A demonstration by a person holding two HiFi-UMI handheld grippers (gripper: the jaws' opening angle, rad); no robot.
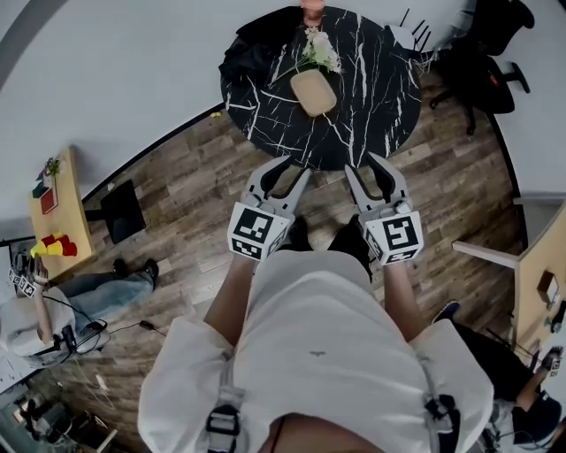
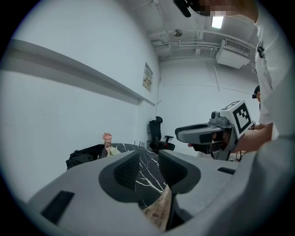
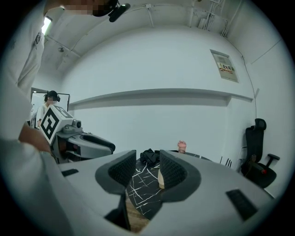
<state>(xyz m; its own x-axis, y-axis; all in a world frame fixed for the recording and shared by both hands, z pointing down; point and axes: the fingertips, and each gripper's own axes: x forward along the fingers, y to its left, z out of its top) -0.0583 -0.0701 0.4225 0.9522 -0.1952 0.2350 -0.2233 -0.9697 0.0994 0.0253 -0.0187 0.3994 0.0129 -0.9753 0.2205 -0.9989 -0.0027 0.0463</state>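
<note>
1. The person is standing on the wood-plank floor [image 1: 195, 186] and holding the left gripper [image 1: 292, 171] and the right gripper [image 1: 363, 166] side by side, both pointing at the near edge of the round black marble desk [image 1: 376, 102].
2. The left gripper's fingers are standing narrowly apart with nothing between them. Only the desk top and a strip of floor are showing through the gap in the left gripper view.
3. The right gripper's fingers are likewise standing a little apart and are gripping nothing. The desk and the pale edge of the wooden board [image 1: 313, 91] are showing between them in the right gripper view.
4. The wooden board is lying flat near the middle of the desk, well beyond both grippers. A bunch of white flowers [image 1: 320, 51] is lying just behind it, touching or nearly touching its far edge.
5. A crumpled black cloth [image 1: 252, 44] is lying at the desk's far left, and a small pink thing [image 1: 311, 11], too small to name, is standing at the far rim.
6. As a judgement, doing this reach well is calling for level grippers, a wider gap between the fingers, and a path that is coming at the board from its near side, clear of the flowers.
</note>
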